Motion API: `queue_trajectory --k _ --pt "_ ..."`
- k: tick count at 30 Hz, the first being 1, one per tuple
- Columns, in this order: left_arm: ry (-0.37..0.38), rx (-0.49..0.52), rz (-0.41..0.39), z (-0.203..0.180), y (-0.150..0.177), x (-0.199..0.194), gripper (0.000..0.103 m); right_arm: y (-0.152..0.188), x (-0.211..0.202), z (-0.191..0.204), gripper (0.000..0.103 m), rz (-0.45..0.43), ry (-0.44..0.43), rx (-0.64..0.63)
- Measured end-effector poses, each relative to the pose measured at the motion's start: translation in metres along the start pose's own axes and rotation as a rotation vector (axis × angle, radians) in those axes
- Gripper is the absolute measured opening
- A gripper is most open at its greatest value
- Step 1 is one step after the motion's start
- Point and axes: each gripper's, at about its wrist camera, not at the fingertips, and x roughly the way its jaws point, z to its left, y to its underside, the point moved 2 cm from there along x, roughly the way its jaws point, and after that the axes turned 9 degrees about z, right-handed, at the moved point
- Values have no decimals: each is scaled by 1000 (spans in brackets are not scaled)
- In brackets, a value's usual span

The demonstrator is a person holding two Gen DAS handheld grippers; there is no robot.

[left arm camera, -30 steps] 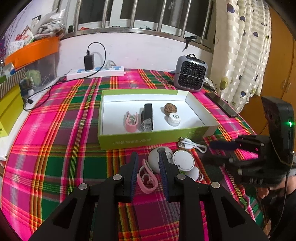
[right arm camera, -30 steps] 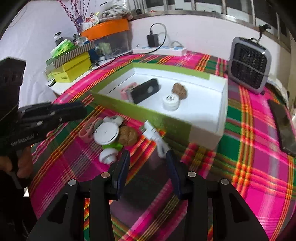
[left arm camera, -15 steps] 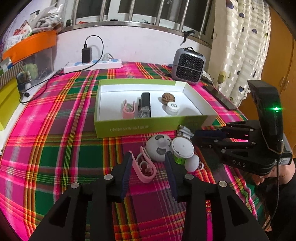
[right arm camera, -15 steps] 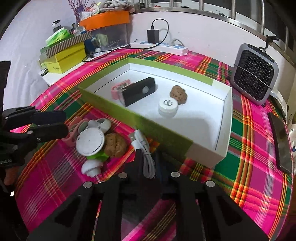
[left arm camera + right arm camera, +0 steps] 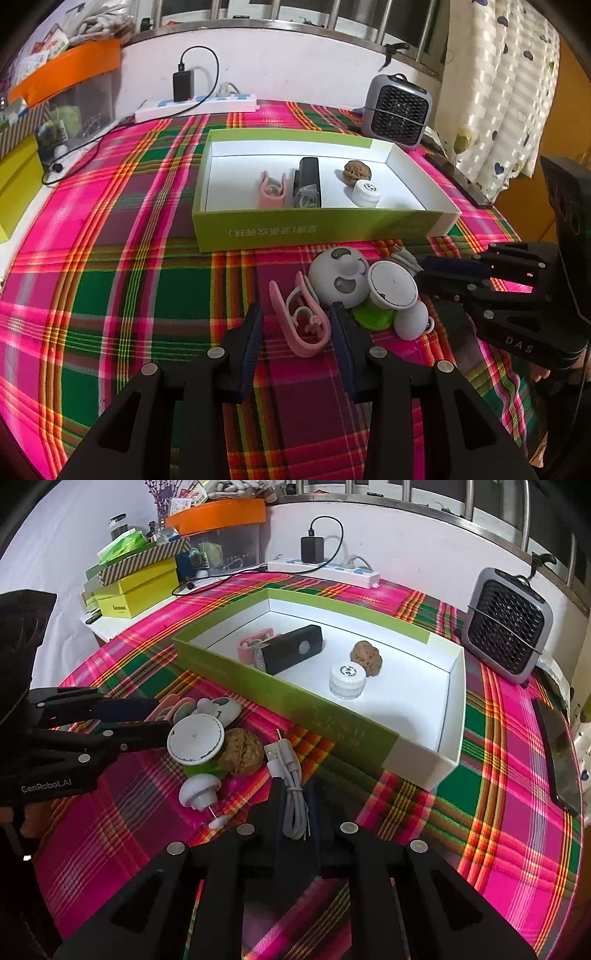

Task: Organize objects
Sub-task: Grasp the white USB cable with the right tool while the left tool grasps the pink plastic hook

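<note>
A green and white open box (image 5: 321,227) (image 5: 288,701) holds a pink clip (image 5: 272,190), a black device (image 5: 307,181), a walnut (image 5: 357,170) and a white cap (image 5: 365,192). In front of it lie a pink clip (image 5: 301,321), a white ball toy (image 5: 338,282), a white round lid (image 5: 393,284) (image 5: 195,738), a walnut (image 5: 242,757) and a small white mushroom-shaped piece (image 5: 199,794). My left gripper (image 5: 295,332) is open around the pink clip. My right gripper (image 5: 293,805) is shut on a coiled white USB cable (image 5: 290,775).
A small grey fan heater (image 5: 397,107) (image 5: 506,627) stands behind the box. A white power strip with a black charger (image 5: 195,103) lies by the back wall. A black phone (image 5: 557,753) lies at the right edge. Yellow boxes (image 5: 136,590) and an orange-lidded bin (image 5: 221,528) stand at left.
My right gripper moved forward and shut on the white cable. My left gripper opened wider around the pink clip and lowered toward it.
</note>
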Motion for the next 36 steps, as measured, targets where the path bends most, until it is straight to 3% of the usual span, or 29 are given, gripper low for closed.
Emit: queue_trajectory --k 5,18,36 --pt "-3 -2 1 0 -2 1 22 -4 3 3 15 -3 5 -19" --pt "-5 3 -13 1 -1 -3 22 3 -1 8 11 -14 4 -24" --pt "5 19 -86 -6 1 -29 21 14 -32 4 10 -106 14 61"
